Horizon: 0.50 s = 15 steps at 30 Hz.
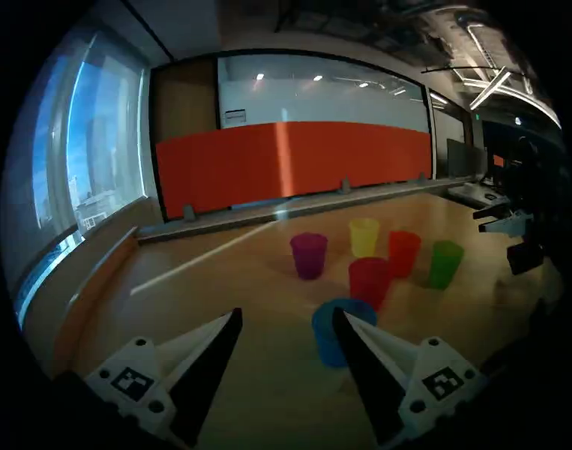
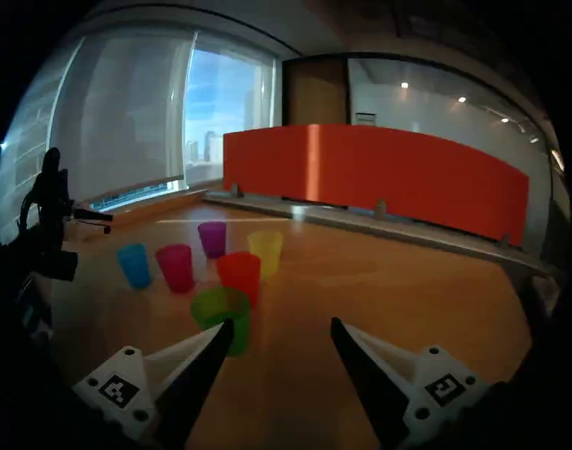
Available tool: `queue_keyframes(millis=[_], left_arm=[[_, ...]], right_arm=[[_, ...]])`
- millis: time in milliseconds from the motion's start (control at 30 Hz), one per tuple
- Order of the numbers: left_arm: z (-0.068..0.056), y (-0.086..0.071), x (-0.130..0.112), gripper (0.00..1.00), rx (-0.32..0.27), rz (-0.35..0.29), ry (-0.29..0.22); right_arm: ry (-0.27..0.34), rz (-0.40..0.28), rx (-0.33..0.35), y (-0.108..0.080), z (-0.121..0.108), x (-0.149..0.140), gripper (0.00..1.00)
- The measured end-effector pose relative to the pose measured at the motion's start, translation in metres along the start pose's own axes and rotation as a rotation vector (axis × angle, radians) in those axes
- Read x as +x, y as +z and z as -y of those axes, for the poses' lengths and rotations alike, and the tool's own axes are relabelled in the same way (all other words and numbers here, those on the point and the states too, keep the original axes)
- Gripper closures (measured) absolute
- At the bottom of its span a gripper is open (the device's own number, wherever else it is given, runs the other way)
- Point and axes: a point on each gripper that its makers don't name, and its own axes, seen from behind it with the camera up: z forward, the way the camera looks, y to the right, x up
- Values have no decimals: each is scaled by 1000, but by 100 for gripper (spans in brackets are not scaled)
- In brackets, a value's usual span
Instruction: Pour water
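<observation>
- 6 upright cups (image 1: 369,281) stand clustered on the wooden table (image 1: 211,300); I cannot tell if any holds water.
- The blue cup (image 1: 324,330) sits just ahead of the left gripper (image 1: 286,313), slightly to its right; jaws spread, holding nothing.
- The green cup (image 2: 222,307) sits just ahead of the right gripper (image 2: 282,322), slightly to its left; jaws spread, empty.

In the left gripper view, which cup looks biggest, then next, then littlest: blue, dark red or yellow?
1. blue cup
2. dark red cup
3. yellow cup
Nearer cups look bigger, so they may really be the same size.
</observation>
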Motion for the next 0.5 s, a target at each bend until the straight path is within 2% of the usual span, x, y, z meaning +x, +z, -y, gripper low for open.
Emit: queue_keyframes(millis=[267, 500], left_arm=[[8, 2, 34, 11, 77, -119, -54], [2, 6, 48, 11, 101, -187, -95]], right_arm=[[45, -94, -145, -10, -30, 18, 1], [54, -160, -244, -18, -45, 33, 1]])
